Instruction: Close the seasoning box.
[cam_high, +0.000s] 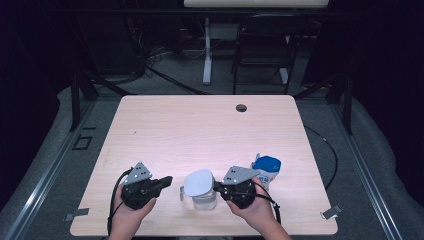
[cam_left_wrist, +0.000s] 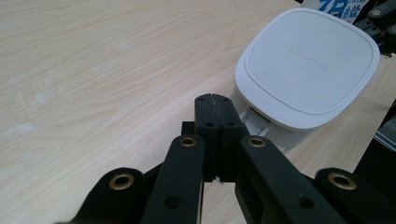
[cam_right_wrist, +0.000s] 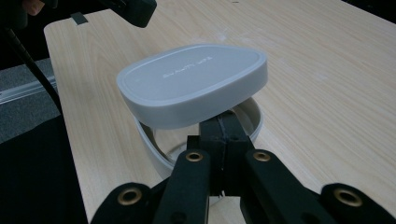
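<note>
A clear plastic jug (cam_high: 205, 201) with a white rounded-square lid (cam_high: 199, 182) stands near the table's front edge, between my two grippers. My left gripper (cam_high: 169, 180) lies to its left, jaws shut and empty, tips (cam_left_wrist: 212, 100) just short of the lid (cam_left_wrist: 308, 65). My right gripper (cam_high: 216, 186) comes in from the jug's right side, also shut. Its tips (cam_right_wrist: 224, 125) sit at the jug's rim (cam_right_wrist: 154, 147), tucked under the near edge of the lid (cam_right_wrist: 191, 84). The lid sits tilted, with a gap showing above the rim.
A blue and white carton (cam_high: 266, 167) stands just behind my right gripper; its print (cam_left_wrist: 338, 7) is also in the left gripper view. The wooden table (cam_high: 200, 130) has a cable hole (cam_high: 241, 107) at the back. A chair (cam_high: 262, 50) stands beyond it.
</note>
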